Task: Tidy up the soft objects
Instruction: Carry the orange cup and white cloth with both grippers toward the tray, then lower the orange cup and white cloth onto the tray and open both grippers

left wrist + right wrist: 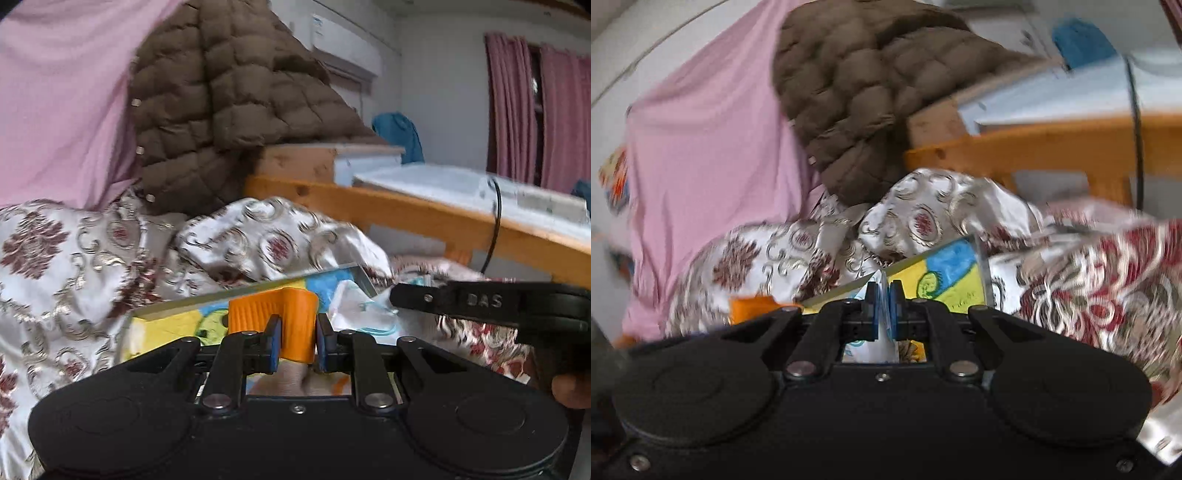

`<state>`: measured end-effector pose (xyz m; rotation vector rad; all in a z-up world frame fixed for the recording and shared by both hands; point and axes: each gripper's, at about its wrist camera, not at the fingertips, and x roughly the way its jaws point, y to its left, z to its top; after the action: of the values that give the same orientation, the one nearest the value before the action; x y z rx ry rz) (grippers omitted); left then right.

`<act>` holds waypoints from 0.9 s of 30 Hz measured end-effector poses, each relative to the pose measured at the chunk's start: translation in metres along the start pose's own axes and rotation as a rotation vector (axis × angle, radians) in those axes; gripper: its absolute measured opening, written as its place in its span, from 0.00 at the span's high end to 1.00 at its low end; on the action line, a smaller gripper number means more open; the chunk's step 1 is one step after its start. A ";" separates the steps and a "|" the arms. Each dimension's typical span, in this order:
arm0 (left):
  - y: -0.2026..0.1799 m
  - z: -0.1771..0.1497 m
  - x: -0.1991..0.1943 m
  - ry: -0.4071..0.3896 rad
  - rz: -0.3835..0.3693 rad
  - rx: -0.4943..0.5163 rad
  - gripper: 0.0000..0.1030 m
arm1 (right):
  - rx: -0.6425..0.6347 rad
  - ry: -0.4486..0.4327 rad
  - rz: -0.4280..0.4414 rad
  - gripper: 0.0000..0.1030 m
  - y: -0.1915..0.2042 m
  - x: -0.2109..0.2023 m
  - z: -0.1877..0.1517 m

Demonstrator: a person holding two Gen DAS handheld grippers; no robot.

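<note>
left gripper (298,341): bottom centre of left view, blue pads clamped on an orange handle (291,317); handle sits between the pads and sticks up past them
right gripper (884,308): bottom centre of right view, pads pressed together on a thin white bag edge (884,332); also seen from the side at right edge of left view (480,301), with a bit of the hand (572,391) below it
bag (170,325): task item, colourful, yellow and blue print with a green swirl; centre of both views, just beyond the grippers, carried between them; right view shows its yellow-blue panel (945,277) right of centre
clear plastic (354,306): crumpled, with teal lines, right of the orange handle, next to right gripper tip
quilt (66,258): shiny white with maroon and gold pattern, bunched, lower left and centre of left view; fills centre and right in right view (1089,295)
jacket (229,92): brown, quilted, hanging, upper centre; lower end reaches the quilt
pink cloth (55,92): hanging, upper left, beside the jacket
bed rail (406,210): orange wood, centre right, behind the quilt
cable (496,221): black, hangs down across the rail
curtains (517,107): pink, upper right
blue cloth (402,133): behind the rail, centre right
blur: both views smeared, fine print on bag unreadable
</note>
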<state>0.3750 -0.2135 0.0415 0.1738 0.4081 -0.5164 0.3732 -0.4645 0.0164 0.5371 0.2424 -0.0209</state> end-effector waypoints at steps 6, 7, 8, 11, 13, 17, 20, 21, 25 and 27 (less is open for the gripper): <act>-0.012 -0.020 0.029 0.065 -0.029 0.060 0.80 | -0.025 0.103 -0.078 0.99 -0.022 0.017 -0.017; -0.013 -0.026 0.033 0.079 -0.030 0.066 0.80 | -0.029 0.119 -0.090 0.99 -0.026 0.019 -0.018; -0.013 -0.031 0.037 0.092 -0.032 0.068 0.80 | -0.040 0.130 -0.102 0.99 -0.027 0.021 -0.022; -0.012 -0.046 0.049 0.131 -0.037 0.077 0.79 | -0.066 0.156 -0.127 0.99 -0.027 0.025 -0.038; -0.011 -0.053 0.055 0.153 -0.042 0.081 0.79 | -0.082 0.169 -0.144 0.99 -0.025 0.033 -0.048; -0.009 -0.060 0.064 0.165 -0.058 0.081 0.78 | -0.093 0.183 -0.162 0.99 -0.024 0.041 -0.062; -0.009 -0.062 0.067 0.170 -0.062 0.085 0.76 | -0.101 0.184 -0.168 0.99 -0.020 0.051 -0.065; -0.011 -0.062 0.067 0.168 -0.060 0.086 0.75 | -0.104 0.182 -0.170 0.98 -0.020 0.051 -0.065; -0.015 -0.059 0.059 0.154 -0.036 0.117 0.68 | -0.129 0.172 -0.161 0.93 -0.012 0.052 -0.064; -0.016 -0.057 0.053 0.144 -0.024 0.126 0.62 | -0.150 0.165 -0.161 0.85 -0.002 0.061 -0.056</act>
<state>0.3897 -0.2352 -0.0335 0.3293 0.5191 -0.5559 0.4194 -0.4354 -0.0453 0.3687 0.4441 -0.1145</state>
